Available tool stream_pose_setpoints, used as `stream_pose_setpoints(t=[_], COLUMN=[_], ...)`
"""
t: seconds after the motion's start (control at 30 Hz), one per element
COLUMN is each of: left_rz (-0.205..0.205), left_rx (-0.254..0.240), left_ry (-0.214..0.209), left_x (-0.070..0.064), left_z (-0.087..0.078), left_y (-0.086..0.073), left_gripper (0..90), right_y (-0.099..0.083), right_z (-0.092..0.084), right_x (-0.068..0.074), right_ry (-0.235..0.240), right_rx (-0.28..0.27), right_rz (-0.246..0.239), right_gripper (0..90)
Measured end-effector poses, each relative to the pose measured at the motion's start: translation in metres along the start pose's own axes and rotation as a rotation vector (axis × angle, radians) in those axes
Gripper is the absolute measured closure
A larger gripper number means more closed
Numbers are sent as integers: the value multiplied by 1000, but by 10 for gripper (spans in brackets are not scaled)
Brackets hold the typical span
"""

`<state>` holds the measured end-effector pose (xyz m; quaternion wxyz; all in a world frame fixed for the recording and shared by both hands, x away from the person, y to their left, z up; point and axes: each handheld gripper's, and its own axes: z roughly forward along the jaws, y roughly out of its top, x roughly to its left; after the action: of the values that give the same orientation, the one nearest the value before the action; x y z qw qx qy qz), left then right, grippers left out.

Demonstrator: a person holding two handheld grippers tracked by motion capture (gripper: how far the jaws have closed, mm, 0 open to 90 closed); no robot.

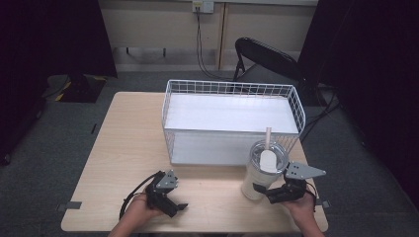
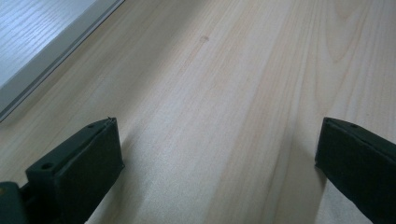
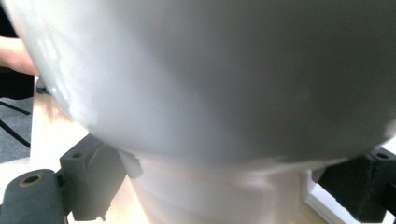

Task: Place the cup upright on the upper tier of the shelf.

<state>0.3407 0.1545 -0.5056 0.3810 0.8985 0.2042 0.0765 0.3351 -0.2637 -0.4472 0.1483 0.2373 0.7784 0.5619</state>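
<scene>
A white tumbler (image 1: 257,182) with a clear lid and a pale straw stands near the table's front right corner, just in front of the wire basket. My right gripper (image 1: 265,193) reaches in from the right at the tumbler's lower part. In the right gripper view the tumbler (image 3: 210,84) looms close, and my right gripper (image 3: 224,186) has one jaw on each side of its narrow base. The jaws are spread wide, with a thin gap at the right one. My left gripper (image 1: 176,208) rests low at the table's front left, open over bare wood (image 2: 219,154).
A white wire basket (image 1: 232,89) with a white board inside takes up the table's middle and back. That board's edge (image 2: 37,42) appears in the left gripper view. Bare wooden table (image 1: 123,148) lies to the left. A black chair (image 1: 267,57) stands behind the table.
</scene>
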Motion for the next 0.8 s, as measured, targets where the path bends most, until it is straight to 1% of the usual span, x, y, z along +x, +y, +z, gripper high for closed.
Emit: stream_pose_setpoints(t=[0.2,0.3,0.4,0.57,0.77,0.8], left_rz=[0,0,0,0,0,0], left_rx=[0,0,0,1,0,0], left_ry=[0,0,0,1,0,0], left_x=[0,0,0,0,0,0], left_z=[0,0,0,0,0,0], left_y=[0,0,0,0,0,0], left_gripper=[0,0,0,0,0,0], right_y=[11,19,27,39,49,51], right_z=[-8,-12,-15,-18,-19,-20], right_x=[-4,-7,-10,-13,-15,-15], right_ry=[4,-3,3,7,19,20], right_rx=[-2,0,1,1,-4,3], right_rz=[1,0,6,7,11,11], right_gripper=[102,102,103,103,103,103])
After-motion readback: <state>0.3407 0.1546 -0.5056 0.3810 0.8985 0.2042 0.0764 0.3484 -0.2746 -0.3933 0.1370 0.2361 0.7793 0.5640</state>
